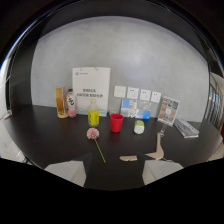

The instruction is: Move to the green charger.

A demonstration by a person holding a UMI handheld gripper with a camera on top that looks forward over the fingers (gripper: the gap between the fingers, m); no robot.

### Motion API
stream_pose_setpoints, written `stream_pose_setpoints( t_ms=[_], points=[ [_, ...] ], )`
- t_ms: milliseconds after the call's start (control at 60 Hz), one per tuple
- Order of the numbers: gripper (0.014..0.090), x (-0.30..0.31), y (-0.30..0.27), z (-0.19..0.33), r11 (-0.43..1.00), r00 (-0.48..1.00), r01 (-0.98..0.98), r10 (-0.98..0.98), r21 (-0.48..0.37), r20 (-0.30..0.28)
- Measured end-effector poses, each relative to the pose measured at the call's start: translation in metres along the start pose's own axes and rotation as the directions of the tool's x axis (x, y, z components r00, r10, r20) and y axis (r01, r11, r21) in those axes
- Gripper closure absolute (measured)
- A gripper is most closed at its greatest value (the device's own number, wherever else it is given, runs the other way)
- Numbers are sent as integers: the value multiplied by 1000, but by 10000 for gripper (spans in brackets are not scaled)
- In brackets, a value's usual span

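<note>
The green charger (139, 127), a small white and green block, stands on the dark table (45, 130) to the right of a red cup (116, 122). It lies well beyond my fingers and slightly right of their midline. My gripper (114, 172) is open; the pale left finger (65, 171) and right finger (161, 170) stand wide apart with nothing between them.
Near the charger are a yellow bottle (93, 114), a pink flower (93, 133) with its stem toward me, and flat wooden pieces (159, 147). Farther back stand an amber bottle (61, 102), a white paper bag (91, 89), blue-white boxes (135, 109) and a picture card (168, 110).
</note>
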Motion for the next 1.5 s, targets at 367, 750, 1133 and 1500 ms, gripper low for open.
stream_pose_setpoints(
  t_ms=[367,750,1133,1500],
  points=[
    [191,-3,45,-25,999,999,2,-4,-51,-37],
    [195,92,51,37,995,989,-31,17,-92,-145],
    [195,157,22,187,990,997,6,-17,-140,-80],
    [191,162,26,255,980,1000,4,-7,-199,-11]
  ],
)
